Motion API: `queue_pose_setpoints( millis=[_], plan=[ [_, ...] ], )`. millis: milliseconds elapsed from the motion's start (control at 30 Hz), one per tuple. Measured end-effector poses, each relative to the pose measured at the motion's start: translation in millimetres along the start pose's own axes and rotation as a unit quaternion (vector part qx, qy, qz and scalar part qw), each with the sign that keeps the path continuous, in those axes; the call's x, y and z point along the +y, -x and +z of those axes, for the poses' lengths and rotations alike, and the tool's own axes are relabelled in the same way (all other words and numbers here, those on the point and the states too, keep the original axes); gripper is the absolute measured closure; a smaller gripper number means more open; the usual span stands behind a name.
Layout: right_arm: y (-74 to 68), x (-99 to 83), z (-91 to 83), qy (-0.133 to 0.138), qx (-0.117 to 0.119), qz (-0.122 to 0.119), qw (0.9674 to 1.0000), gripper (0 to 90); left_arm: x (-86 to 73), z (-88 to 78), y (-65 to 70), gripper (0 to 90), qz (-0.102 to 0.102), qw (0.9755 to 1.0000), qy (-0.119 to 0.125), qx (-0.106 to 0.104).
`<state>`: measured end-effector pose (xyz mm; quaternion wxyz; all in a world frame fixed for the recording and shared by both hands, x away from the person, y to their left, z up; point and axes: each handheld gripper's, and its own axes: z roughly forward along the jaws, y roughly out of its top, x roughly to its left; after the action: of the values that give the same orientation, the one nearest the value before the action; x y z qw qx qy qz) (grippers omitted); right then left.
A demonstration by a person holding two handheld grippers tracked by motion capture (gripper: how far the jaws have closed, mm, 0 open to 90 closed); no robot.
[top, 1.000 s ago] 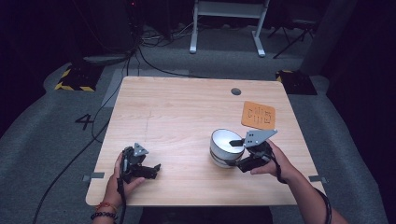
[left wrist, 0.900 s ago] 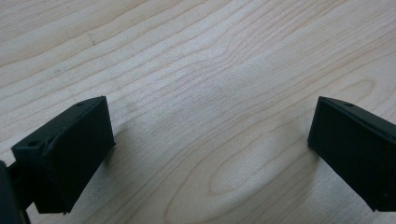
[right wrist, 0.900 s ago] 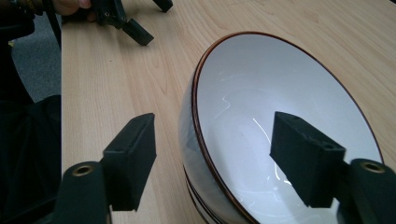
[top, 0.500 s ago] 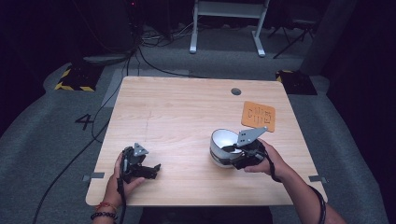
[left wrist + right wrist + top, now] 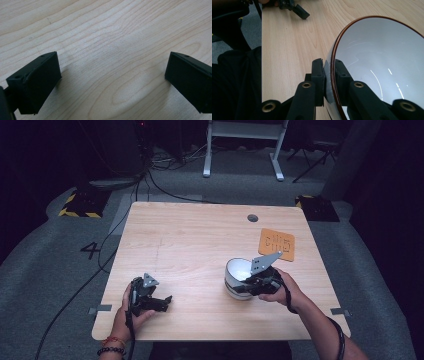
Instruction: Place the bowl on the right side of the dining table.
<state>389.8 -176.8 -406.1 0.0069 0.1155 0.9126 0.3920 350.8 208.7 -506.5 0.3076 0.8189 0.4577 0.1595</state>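
A lab or studio: dark surroundings, grey carpet, cables (image 5: 165, 175) at 11 o'clock, hazard-striped block (image 5: 80, 206) at 10, bare wooden counter (image 5: 200, 240).

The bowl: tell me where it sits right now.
In the high view the bowl stands on the right half of the table, toward the near edge, just in front of the orange mat. The right gripper is clamped on its rim.

One bowl (image 5: 239, 276), one orange mat (image 5: 277, 244), two grippers, one table (image 5: 200, 235).
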Motion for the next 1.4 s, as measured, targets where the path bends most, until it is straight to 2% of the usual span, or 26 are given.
queue_pose_setpoints(
  millis=[100,200,433,767,1300,1400],
  plan=[
    [-1.5,0.3,-0.6,-0.001,-0.006,-0.010,0.9999,82.0,0.0,0.0,0.0,0.3,0.000,1.0000,0.000,0.000],
    [-2.9,-0.3,-2.1,0.008,-0.010,-0.015,0.9998,82.2,0.2,-0.3,-0.2,0.3,0.000,1.0000,-0.002,-0.001],
    [-2.3,-0.9,-6.7,0.027,-0.003,-0.007,0.9996,81.9,0.0,0.0,0.0,0.3,0.000,1.0000,0.000,0.000],
    [-3.0,3.1,-19.2,0.052,-0.011,-0.007,0.9985,81.8,0.0,-0.1,0.0,0.3,0.000,1.0000,-0.001,0.000],
    [0.2,2.4,-32.1,0.059,-0.021,-0.003,0.9980,81.8,0.0,0.0,0.0,0.3,0.000,1.0000,0.000,0.000],
    [0.2,2.5,-34.8,0.057,-0.029,-0.007,0.9979,81.8,0.0,0.0,0.0,0.3,0.000,1.0000,0.000,0.000]
  ],
)
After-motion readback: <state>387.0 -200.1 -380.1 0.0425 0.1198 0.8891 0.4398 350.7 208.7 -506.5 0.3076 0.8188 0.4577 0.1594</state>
